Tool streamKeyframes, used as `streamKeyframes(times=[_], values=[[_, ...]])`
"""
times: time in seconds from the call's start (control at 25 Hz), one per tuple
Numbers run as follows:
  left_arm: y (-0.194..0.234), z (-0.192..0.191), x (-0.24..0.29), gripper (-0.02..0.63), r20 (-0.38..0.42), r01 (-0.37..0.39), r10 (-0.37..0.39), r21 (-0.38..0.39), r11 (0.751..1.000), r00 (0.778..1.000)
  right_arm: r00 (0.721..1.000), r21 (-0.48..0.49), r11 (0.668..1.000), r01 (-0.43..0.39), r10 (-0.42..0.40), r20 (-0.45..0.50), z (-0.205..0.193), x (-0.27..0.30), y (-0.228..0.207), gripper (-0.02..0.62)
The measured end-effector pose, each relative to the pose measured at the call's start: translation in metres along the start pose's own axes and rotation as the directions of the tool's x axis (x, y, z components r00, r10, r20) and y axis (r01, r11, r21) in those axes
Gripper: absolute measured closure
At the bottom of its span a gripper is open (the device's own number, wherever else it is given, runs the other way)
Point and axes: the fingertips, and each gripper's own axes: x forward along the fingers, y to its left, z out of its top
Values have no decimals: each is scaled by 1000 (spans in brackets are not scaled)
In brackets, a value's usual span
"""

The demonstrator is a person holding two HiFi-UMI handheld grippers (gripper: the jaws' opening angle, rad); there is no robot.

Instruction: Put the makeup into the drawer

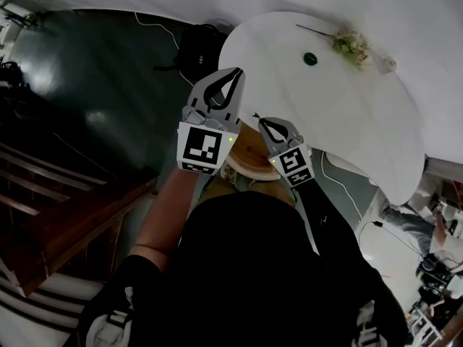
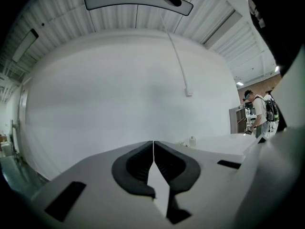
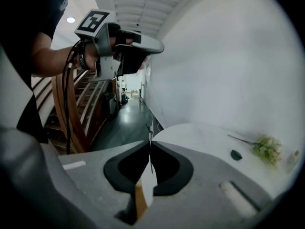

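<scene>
Left gripper (image 1: 233,76) and right gripper (image 1: 262,121) are clenched, empty; a dark disc (image 1: 309,58), probably the makeup, lies upper centre on the table (image 1: 376,121). Arriving shut would shove it away.

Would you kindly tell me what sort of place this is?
Probably a large indoor hall or studio: a wooden staircase, a tall white wall under a ribbed ceiling, and a white table with flowers.

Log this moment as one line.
left hand-held gripper: shut | right hand-held gripper: shut | white table: small dark round object, flower sprig, both untouched | drawer: not in view
</scene>
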Motion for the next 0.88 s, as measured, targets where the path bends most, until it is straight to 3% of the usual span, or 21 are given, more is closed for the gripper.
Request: streamKeyframes(times=[0.28,0.48,0.72,0.88], values=[[5,-11,-9,595,-26,-3,3,-6,1000,1000,978,10,991,-134,134,-161,-59,29,50,580],[5,-15,-13,595,-33,1,-1,-11,1000,999,916,73,985,-159,175,-361,-124,40,59,580],[4,-18,-13,595,-40,9,-9,-10,1000,999,900,88,986,-142,166,-404,-140,39,55,575],[2,-20,-13,595,-42,11,-12,-12,1000,999,893,74,985,-158,175,-414,-140,41,59,533]])
